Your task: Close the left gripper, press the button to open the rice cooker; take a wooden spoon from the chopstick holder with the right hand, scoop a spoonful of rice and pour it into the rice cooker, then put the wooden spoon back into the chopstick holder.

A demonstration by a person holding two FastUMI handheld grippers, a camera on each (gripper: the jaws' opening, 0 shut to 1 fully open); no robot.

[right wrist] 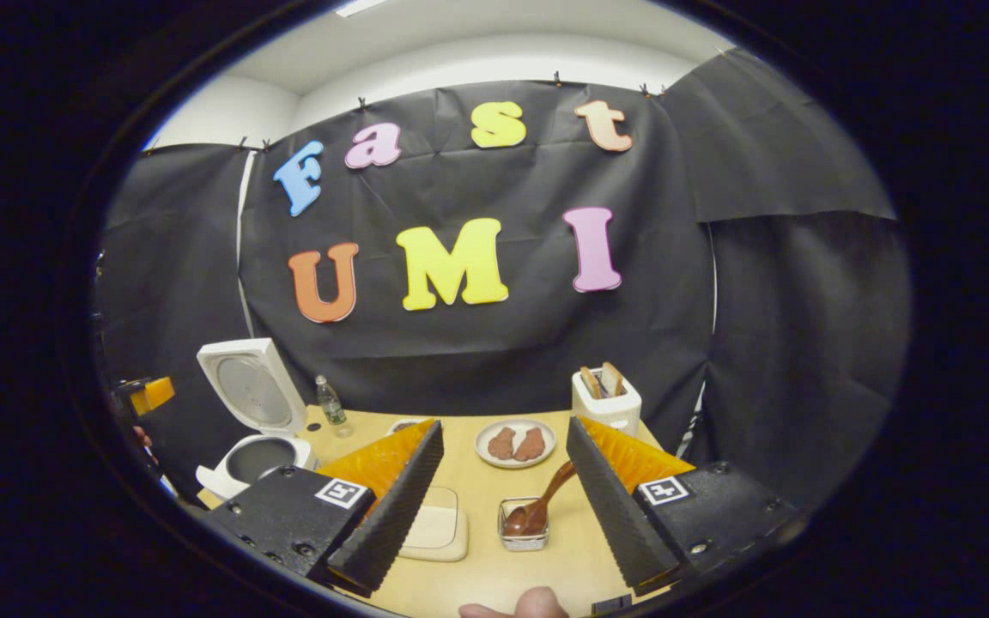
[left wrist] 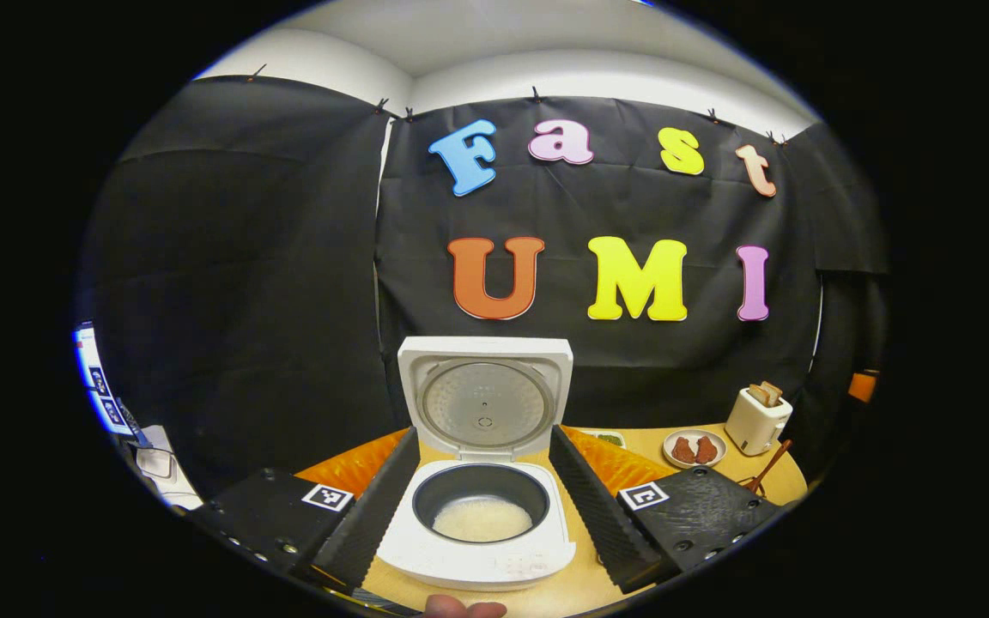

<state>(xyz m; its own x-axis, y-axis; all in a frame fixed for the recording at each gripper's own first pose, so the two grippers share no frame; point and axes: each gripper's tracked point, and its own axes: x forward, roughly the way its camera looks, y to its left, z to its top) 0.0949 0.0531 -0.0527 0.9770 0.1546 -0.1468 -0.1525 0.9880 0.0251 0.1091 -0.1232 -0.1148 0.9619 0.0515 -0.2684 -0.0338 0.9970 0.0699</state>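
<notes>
Between the right gripper's wide, empty jaws, a wooden spoon stood bowl-down in a small holder on the desk, its handle leaning up and right. It looked light, stiff and smooth; mid-handle seemed the best grip. Farther left, the rice cooker sat open, rice inside, between the left gripper's wide jaws.

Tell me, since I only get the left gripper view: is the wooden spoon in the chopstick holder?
Observer: Yes. The right gripper view has the wooden spoon in the chopstick holder, handle leaning out.
Operator: Is the right gripper holding anything?
Observer: No. The right gripper is open, with nothing between its fingers.
Operator: Anything hidden behind the cooker lid?
Observer: A water bottle stands on the table beside the open rice cooker.
</notes>
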